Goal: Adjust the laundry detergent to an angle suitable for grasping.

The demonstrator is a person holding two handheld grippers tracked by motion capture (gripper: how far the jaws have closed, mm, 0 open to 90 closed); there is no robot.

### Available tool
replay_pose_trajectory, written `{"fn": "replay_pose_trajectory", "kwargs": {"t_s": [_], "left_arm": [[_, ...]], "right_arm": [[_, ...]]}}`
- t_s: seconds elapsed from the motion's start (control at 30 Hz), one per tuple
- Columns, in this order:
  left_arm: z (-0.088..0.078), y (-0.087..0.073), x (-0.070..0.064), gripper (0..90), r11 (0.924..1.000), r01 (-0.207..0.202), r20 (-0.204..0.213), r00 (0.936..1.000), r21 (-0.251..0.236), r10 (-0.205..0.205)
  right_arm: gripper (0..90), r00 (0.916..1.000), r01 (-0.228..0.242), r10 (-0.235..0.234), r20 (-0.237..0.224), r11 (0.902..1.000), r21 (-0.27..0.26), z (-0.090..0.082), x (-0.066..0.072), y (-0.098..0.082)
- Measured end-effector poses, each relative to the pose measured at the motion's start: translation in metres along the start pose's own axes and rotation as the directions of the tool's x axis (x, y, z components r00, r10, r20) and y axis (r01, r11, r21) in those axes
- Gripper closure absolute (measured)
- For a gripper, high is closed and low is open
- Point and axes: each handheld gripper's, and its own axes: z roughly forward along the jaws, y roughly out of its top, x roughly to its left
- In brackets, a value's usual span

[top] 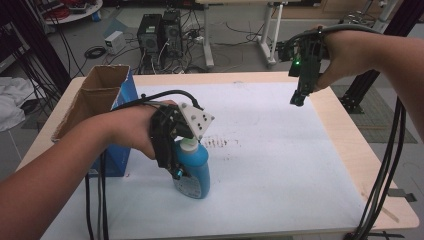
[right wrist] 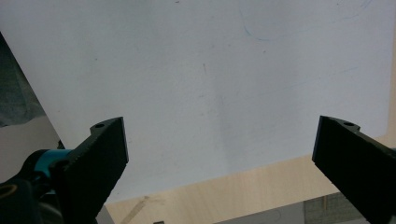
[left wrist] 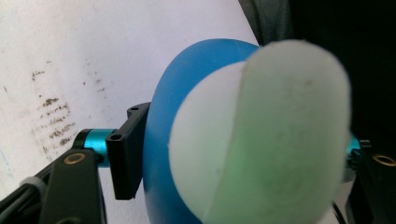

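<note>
While right hand-held gripper [top: 298, 97] hovers agape, left hand-held gripper [top: 176, 167] clamps blue bottle [top: 195, 170].

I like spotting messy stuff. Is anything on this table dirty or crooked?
Yes. The blue bottle leans instead of standing straight, clamped by the left gripper. Just beyond it, dark smudges dirty the white mat. The right gripper hangs open above the mat.

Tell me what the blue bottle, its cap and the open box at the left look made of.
Blue bottle: likely plastic, smooth with a slight gloss, even blue colour. Cap: pale, matte, probably plastic, with slightly scuffed skin. Open box: cardboard, with brown fibrous inner walls, raw flap edges and a printed blue outside.
</note>
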Motion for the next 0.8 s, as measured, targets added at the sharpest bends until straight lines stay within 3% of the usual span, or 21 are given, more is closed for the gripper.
{"fn": "replay_pose_trajectory", "kwargs": {"t_s": [0.33,0.57,0.8], "left_arm": [[-0.012,0.005,-0.007,24.4,0.998,0.026,-0.016,0.9996,0.057,-0.025],[-0.02,0.006,-0.012,17.6,0.9941,0.068,-0.052,0.9966,0.085,-0.064],[-0.03,0.006,-0.012,16.1,0.9859,0.066,-0.063,0.9963,0.154,-0.057]], "right_arm": [[2.5,0.9999,0.01,-0.01,0.002,0.9999,-0.007,-0.001,0.0,0.0],[2.5,0.9999,0.011,-0.011,0.004,0.9999,-0.006,-0.002,0.001,-0.001],[2.6,0.9999,0.011,-0.011,0.005,0.9999,-0.006,-0.002,0.002,-0.001]]}}
